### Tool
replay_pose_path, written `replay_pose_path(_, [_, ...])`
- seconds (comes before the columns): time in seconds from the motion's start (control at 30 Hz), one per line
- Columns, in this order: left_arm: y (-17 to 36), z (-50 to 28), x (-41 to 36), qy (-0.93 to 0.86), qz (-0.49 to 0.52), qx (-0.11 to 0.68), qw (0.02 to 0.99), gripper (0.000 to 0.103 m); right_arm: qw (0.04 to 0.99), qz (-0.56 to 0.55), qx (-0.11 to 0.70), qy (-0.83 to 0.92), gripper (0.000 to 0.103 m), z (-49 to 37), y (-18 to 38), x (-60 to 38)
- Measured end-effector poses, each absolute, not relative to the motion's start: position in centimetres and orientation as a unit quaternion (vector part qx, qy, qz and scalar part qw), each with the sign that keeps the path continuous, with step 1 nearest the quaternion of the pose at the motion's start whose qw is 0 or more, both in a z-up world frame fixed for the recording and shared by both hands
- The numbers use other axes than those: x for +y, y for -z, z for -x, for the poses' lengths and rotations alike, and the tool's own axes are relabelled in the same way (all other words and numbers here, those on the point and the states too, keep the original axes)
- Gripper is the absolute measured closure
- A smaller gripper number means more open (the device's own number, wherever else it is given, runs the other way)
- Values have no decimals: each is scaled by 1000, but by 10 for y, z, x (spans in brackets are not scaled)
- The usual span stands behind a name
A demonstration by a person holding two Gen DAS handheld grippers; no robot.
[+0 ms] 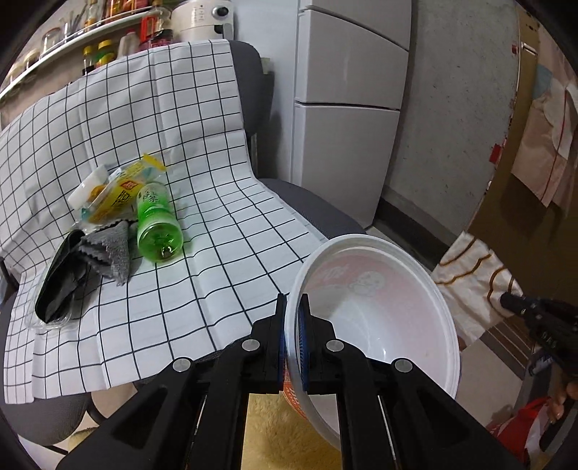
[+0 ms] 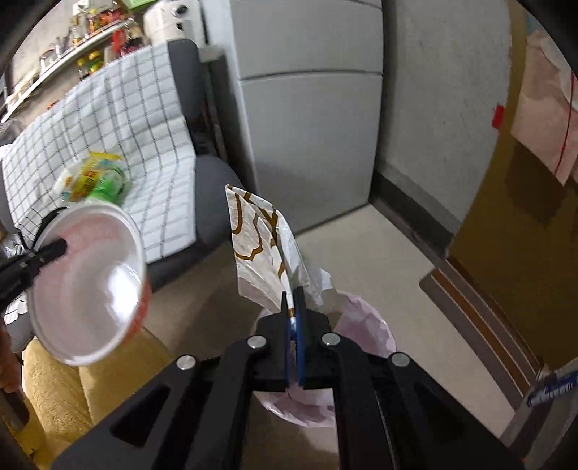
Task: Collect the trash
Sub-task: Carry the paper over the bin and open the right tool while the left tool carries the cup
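The left gripper [image 1: 293,307] is clamped on the rim of a white bowl [image 1: 379,314], one finger outside the wall and one inside, so the empty bowl hangs tilted with its mouth toward the camera; an orange band shows on its outer side. In the right wrist view the same bowl [image 2: 90,285] sits at the left edge, held up above a yellow fluffy cushion [image 2: 54,390].

The right gripper [image 2: 293,300] is pinched together on a crumpled white paper bag with brown lines [image 2: 260,238], which stands up from between the fingers. Directly below it is a bin lined with a pale pink bag [image 2: 365,325], standing on the beige floor [image 2: 361,246].

Beyond the left gripper, a grey chair [image 1: 253,90] is draped with a white checked cloth [image 1: 162,119]. Toward the left edge of the seat lie a green plastic bottle [image 1: 157,224] on its side, a yellow snack wrapper [image 1: 119,191] touching it, a grey rag [image 1: 110,249] just beside the bottle's base, and a black tray [image 1: 59,285] near the cloth's left edge.

Behind the chair stands a white fridge [image 1: 346,108], and a shelf of jars [image 1: 90,32] runs along the upper left.
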State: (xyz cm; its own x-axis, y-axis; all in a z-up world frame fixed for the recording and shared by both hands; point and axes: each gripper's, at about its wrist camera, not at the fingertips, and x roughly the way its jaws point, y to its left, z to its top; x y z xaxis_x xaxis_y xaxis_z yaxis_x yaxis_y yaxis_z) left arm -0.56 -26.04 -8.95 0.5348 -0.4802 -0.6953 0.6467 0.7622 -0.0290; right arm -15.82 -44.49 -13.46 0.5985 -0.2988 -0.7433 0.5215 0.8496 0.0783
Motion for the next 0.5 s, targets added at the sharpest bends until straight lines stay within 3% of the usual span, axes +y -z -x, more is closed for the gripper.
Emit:
replay_pose_path(0.3, [91,5,-265,328,-120,358,866,97,852,-170,419,263,100,155,168,-463])
replay_pose_path(0.33, [91,5,-266,329,-120,359,865,97,851,-173,420,265,95,155,169,-465])
replay_pose_path(0.43, [91,5,-264,329,-119,360,865,97,841,-177,426,282,66,156,173,-470])
replay_pose_path(0.5, [90,3,-261,329,-117,360,865,97,843,-174,420,287,66,158,171,-470])
